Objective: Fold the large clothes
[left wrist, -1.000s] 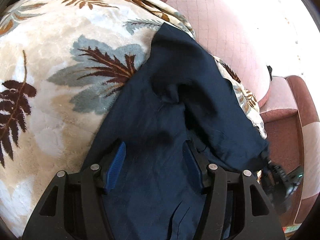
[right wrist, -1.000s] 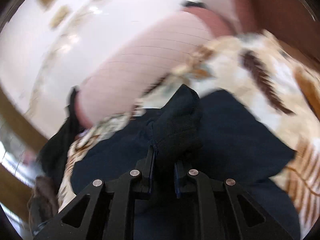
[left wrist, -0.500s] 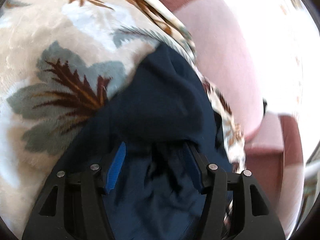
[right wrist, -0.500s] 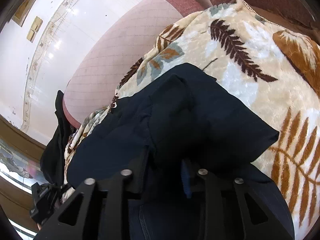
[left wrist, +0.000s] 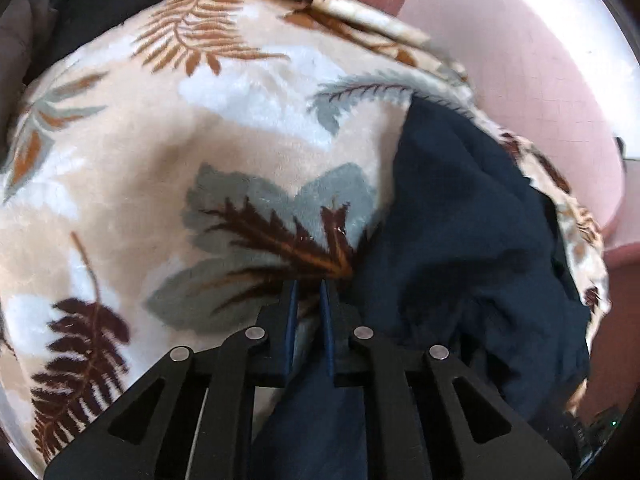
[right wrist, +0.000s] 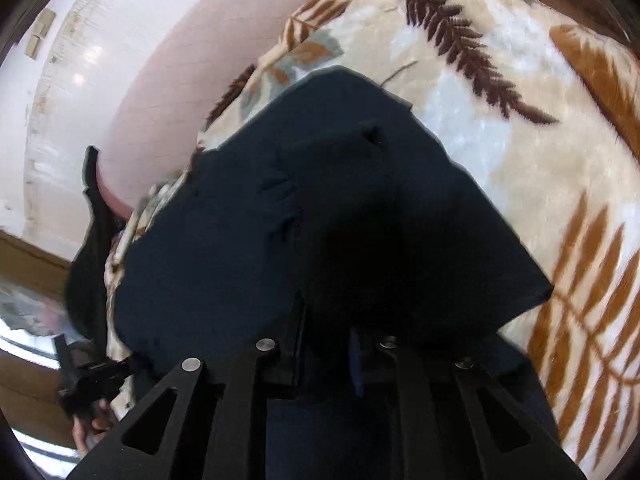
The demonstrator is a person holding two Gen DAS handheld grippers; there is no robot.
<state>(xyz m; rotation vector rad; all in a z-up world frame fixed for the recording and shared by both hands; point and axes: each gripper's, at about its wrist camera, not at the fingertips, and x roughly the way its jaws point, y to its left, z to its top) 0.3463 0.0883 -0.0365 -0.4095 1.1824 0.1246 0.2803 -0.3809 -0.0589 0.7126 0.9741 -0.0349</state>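
Now left claw [left wrist: 310, 292] clamped on navy garment [left wrist: 472, 248] edge atop leaf-print blanket [left wrist: 224, 152]; right claw [right wrist: 326, 340] closing on garment bunch. Risk: thin pinch slips, fold collapses.

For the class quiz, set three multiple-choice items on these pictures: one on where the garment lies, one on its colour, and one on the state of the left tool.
1. Where does the garment lie?
A. on a wooden floor
B. on the leaf-patterned blanket
C. in a basket

2. What colour is the garment?
A. dark blue
B. red
C. yellow

3. How do the jaws of the left tool stand?
A. spread wide
B. out of view
C. shut

Key:
1. B, the leaf print shows all around the cloth.
2. A, both views show it navy.
3. C, only a slit shows between them.
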